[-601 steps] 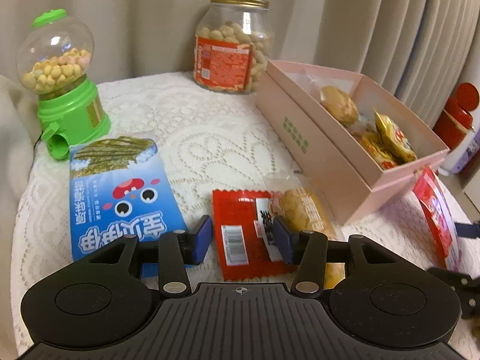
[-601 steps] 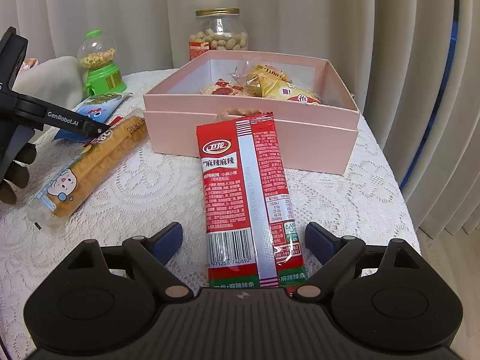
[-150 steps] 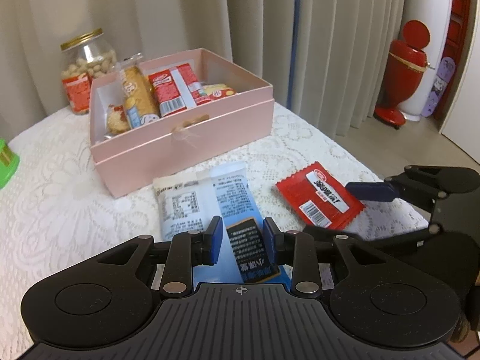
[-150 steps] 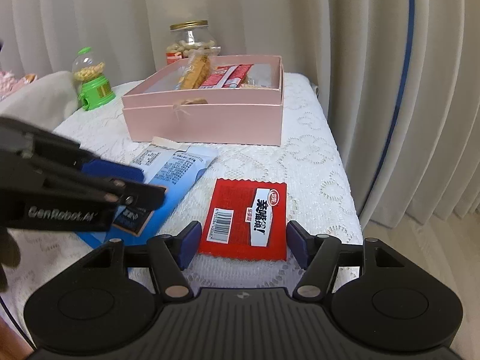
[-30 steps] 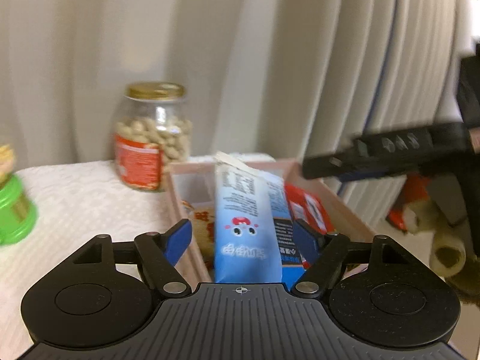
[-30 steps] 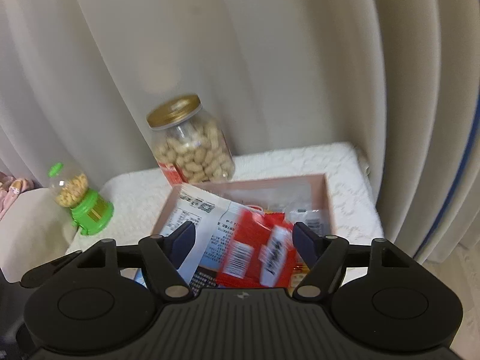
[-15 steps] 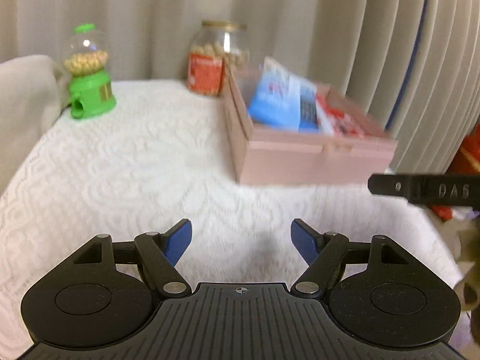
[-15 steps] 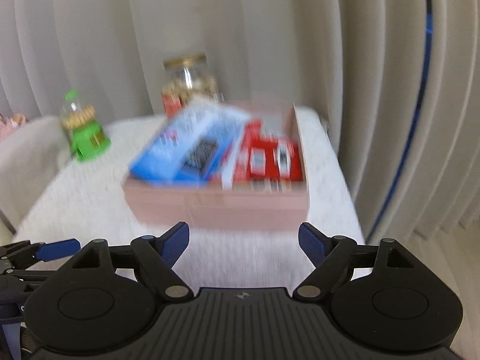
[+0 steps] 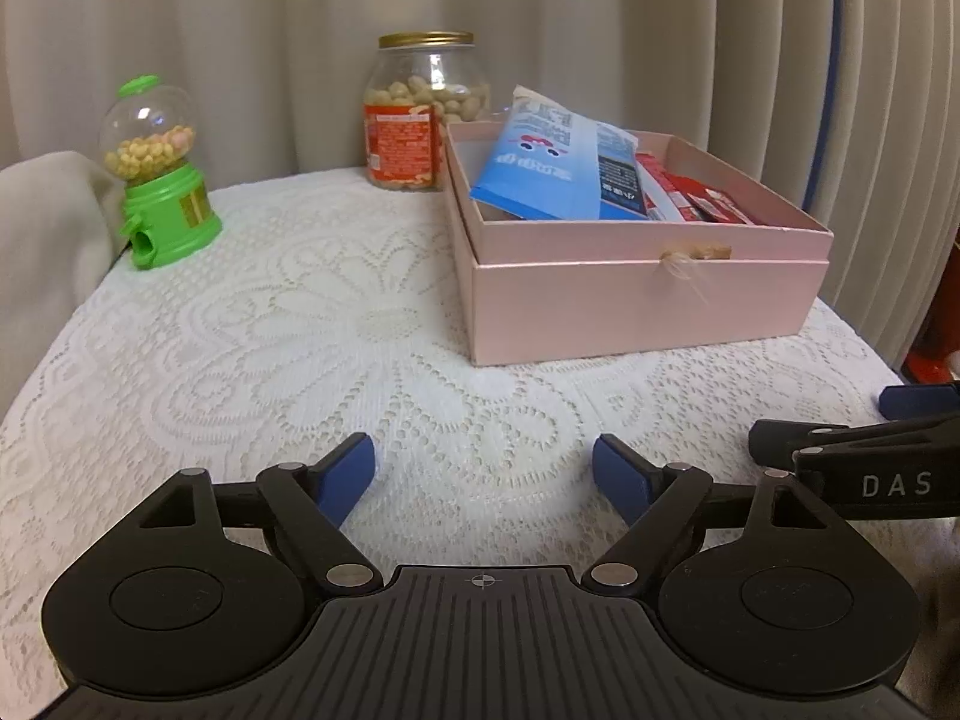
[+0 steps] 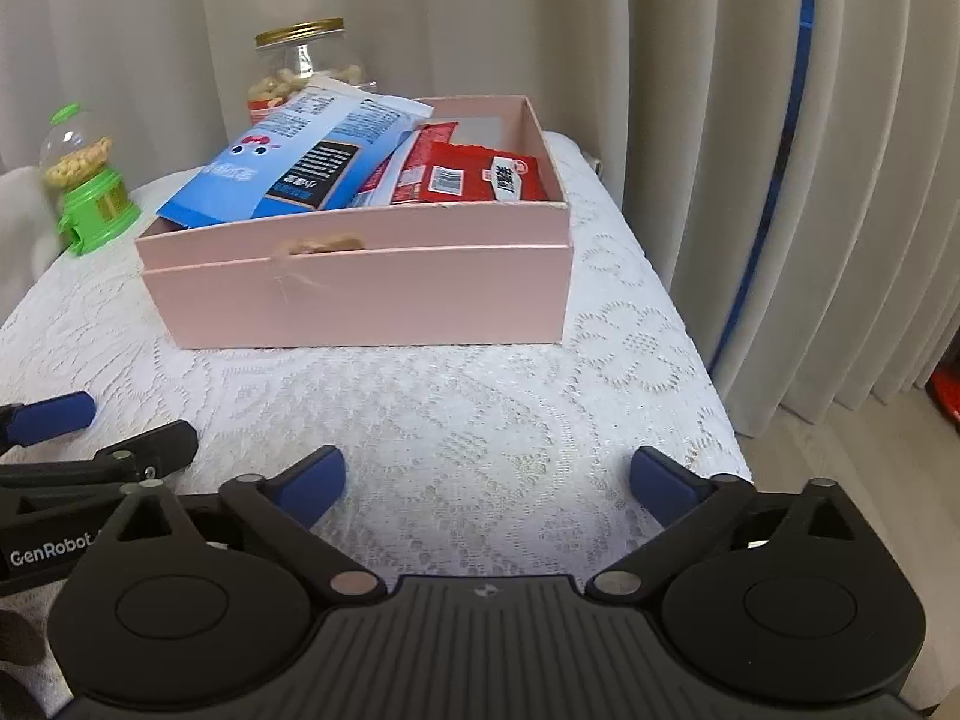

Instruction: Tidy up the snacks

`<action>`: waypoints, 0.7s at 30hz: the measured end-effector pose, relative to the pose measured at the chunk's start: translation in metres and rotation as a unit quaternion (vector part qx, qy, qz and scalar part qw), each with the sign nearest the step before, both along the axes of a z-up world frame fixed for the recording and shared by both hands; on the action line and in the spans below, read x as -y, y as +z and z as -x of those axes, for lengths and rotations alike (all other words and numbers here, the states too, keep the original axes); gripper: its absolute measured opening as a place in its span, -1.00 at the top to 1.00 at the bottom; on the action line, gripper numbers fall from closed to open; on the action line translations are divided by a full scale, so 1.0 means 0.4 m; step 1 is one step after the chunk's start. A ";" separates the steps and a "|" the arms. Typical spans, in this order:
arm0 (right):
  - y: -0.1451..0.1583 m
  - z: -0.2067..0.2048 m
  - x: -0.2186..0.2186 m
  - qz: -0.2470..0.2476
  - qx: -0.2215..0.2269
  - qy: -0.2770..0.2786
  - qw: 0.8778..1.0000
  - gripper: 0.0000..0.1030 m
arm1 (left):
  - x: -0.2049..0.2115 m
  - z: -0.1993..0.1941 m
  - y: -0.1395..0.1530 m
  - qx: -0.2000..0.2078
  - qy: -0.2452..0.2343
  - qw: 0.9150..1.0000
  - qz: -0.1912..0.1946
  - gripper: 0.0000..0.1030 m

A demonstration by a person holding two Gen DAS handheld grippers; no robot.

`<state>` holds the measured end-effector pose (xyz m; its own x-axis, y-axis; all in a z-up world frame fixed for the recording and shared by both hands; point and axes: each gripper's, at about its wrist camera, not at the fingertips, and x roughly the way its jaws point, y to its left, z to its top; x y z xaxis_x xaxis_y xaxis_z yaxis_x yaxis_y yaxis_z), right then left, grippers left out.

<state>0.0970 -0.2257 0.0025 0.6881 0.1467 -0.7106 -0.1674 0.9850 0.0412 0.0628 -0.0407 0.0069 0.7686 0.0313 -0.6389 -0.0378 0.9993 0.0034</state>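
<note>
The pink box stands on the lace-covered table. A blue snack bag leans inside it, its top poking over the left rim. Red snack packets lie beside the bag in the box. My left gripper hovers low over bare lace in front of the box, its jaws opening with nothing between them. My right gripper is nearer the table's right edge, its jaws also opening wide and empty. Each gripper shows at the edge of the other's view.
A peanut jar stands behind the box at the curtain. A green candy dispenser sits at the back left beside a pale cloth. The table's right edge drops off beside the curtain.
Both grippers let go of their packets, the blue bag and the red packet, into the box, drew back toward the table's front and sank lower. Both now stand wider and empty.
</note>
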 end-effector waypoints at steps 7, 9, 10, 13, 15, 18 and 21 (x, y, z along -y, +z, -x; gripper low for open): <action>-0.017 0.032 0.000 -0.004 0.041 -0.002 0.999 -1.00 | 0.007 0.003 0.001 -0.002 0.005 1.000 -0.005 -0.67; -0.018 0.032 -0.003 0.000 0.044 -0.002 0.999 -1.00 | 0.007 0.004 0.002 -0.001 0.005 1.000 -0.004 -0.67; -0.018 0.028 -0.004 -0.001 0.043 -0.002 0.999 -1.00 | 0.005 0.005 0.002 -0.001 0.004 1.000 -0.001 -0.67; -0.018 0.027 -0.003 -0.002 0.043 -0.001 0.999 -1.00 | 0.005 0.005 0.002 0.000 0.004 1.000 -0.001 -0.67; -0.017 0.028 -0.003 -0.002 0.043 -0.001 0.999 -1.00 | 0.006 0.005 0.001 0.000 0.004 1.000 -0.001 -0.67; -0.016 0.030 -0.003 -0.002 0.043 -0.001 0.999 -1.00 | 0.007 0.005 0.002 0.000 0.004 1.000 -0.001 -0.67; -0.016 0.030 -0.002 -0.002 0.043 -0.001 0.999 -1.00 | 0.006 0.005 0.001 0.000 0.004 1.000 -0.001 -0.67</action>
